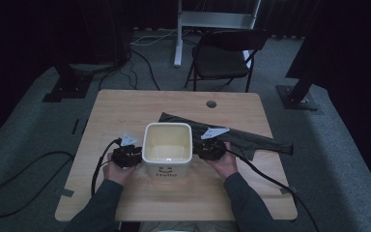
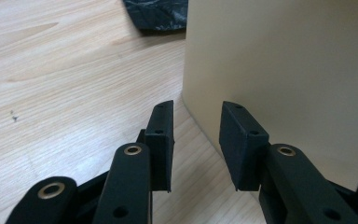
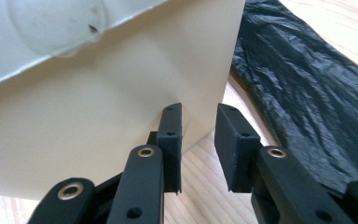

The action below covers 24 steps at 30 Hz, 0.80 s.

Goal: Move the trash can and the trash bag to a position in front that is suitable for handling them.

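Presently, the stiff, smooth, probably light bin [image 1: 167, 147] is found at table [image 1: 125, 106] centre, bag [image 1: 251, 137] at its 2 o'clock, flanked by left gripper [image 2: 196, 140] at 9 and right gripper [image 3: 198, 140] at 3, jaws apart and empty; rim grips are advised.

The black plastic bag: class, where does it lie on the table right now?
In the high view the black plastic bag lies flat on the table, behind and to the right of the cream bin, stretching toward the table's right edge beyond the right gripper.
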### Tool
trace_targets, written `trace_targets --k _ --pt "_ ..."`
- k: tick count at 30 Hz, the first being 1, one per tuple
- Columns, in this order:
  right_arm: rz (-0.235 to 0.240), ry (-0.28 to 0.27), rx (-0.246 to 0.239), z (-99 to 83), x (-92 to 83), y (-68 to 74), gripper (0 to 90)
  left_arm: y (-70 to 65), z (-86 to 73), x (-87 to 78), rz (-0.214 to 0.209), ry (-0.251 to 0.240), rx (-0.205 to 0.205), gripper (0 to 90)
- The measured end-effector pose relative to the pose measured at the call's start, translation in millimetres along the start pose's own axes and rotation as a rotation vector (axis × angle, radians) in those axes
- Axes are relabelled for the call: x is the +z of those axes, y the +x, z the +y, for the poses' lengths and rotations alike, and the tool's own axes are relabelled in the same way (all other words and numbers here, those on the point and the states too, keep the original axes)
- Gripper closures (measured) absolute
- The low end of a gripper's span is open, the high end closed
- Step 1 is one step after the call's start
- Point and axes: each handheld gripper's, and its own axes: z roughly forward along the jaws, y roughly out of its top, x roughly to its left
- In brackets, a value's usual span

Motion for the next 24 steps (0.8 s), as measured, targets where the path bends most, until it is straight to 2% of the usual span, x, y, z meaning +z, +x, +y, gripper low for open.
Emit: trace_targets --k 4,12,13,14,15,17,20,24 --pt "0.014 -0.006 0.0 -2.4 5.3 2.6 71.5 4.1 -2.3 -3.6 0.011 -0.004 -0.008 65.8" --pt "0.004 -0.005 -0.015 -3.8 6.3 5.5 71.5 6.4 -3.6 -4.9 0.018 -0.002 -0.01 65.8" --pt "-0.004 0.003 -0.023 -3.7 6.9 6.4 71.3 6.1 -3.7 -4.7 0.018 -0.001 -0.011 65.8" --pt "-0.029 0.029 -0.062 -1.7 9.8 11.1 71.4 6.2 -3.7 -4.6 0.018 0.001 -0.008 65.7" --pt "-0.025 0.033 -0.073 -0.3 11.3 13.3 71.5 6.3 -3.8 -4.8 0.036 0.008 -0.004 66.2" --pt "-0.017 0.025 -0.079 1.5 14.0 15.4 71.4 7.1 -4.3 -5.4 0.047 0.006 -0.007 66.4" --pt "-0.005 0.02 -0.064 0.4 17.4 14.7 71.2 12.1 -5.9 -7.6 0.034 -0.002 -0.028 66.0" --pt "0.0 0.02 -0.068 -0.2 18.2 15.5 70.3 12.8 -6.3 -7.9 0.04 0.004 -0.025 65.9"
